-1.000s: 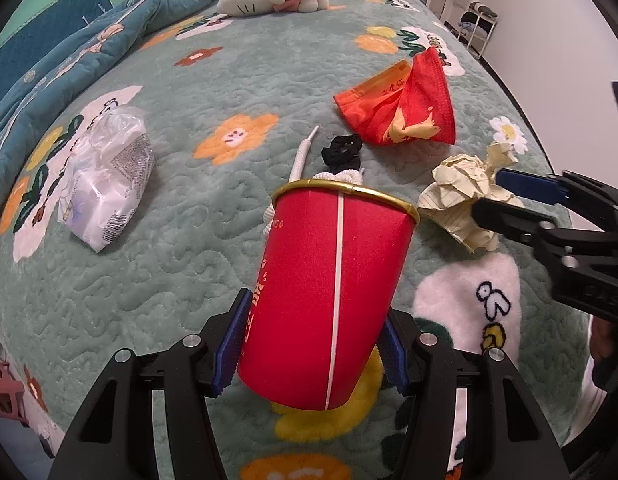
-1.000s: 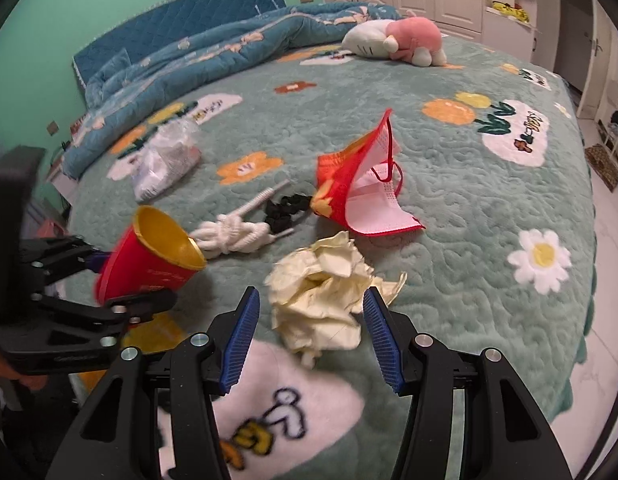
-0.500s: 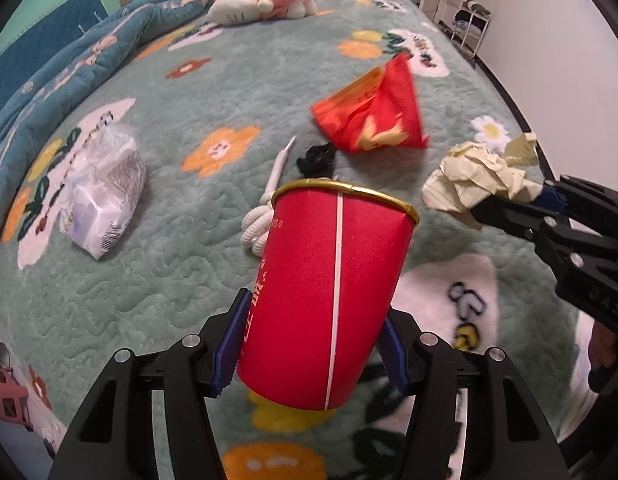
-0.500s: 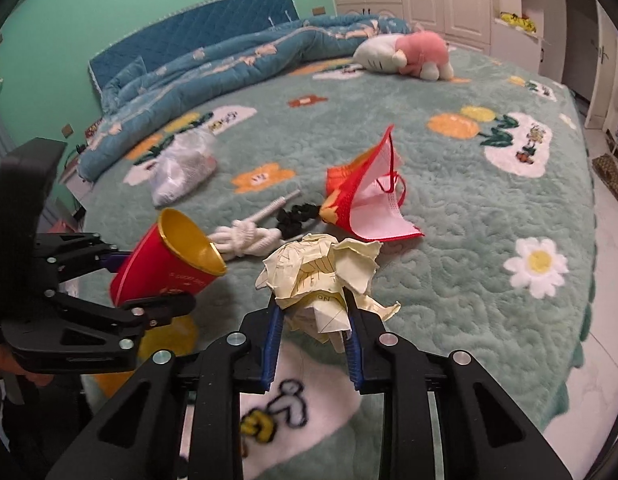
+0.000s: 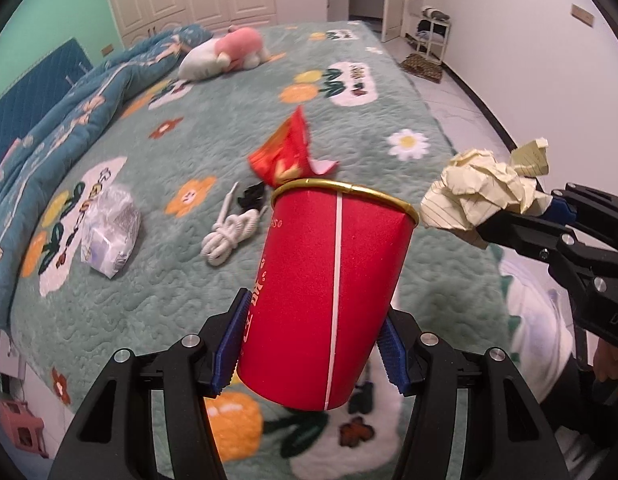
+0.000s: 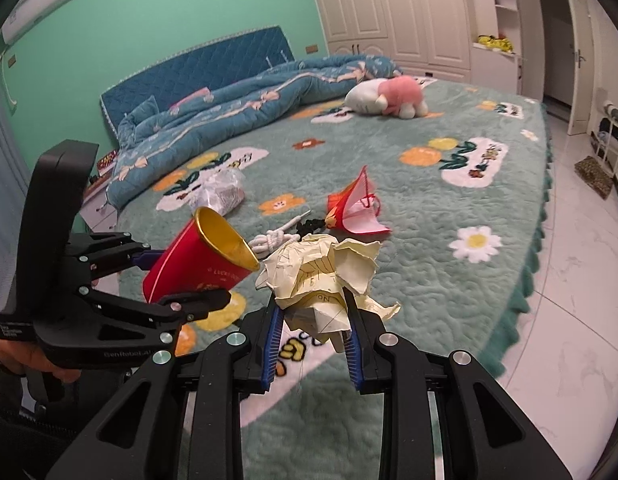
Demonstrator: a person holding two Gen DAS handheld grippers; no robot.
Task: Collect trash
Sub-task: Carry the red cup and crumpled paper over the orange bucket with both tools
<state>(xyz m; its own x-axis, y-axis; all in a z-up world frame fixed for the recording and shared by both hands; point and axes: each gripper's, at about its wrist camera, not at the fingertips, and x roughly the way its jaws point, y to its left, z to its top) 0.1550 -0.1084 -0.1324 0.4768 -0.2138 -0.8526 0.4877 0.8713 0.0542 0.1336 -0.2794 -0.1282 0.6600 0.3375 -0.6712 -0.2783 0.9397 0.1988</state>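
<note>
My left gripper is shut on a red paper cup with a gold rim, held above the bed with its mouth tilted away; the cup also shows in the right wrist view. My right gripper is shut on a crumpled yellow paper ball, lifted off the bed just right of the cup's mouth; the ball also shows in the left wrist view. On the green bedspread lie a red wrapper, a white knotted rope, a small black item and a clear plastic bag.
A pink and white plush toy lies far back on the bed. A blue quilt is bunched along the far left by the headboard. The bed's edge drops to a white tiled floor on the right.
My right gripper shut on the paper ball and lifted it off the bed up beside the cup's mouth. My left gripper raised the cup higher above the bed.
</note>
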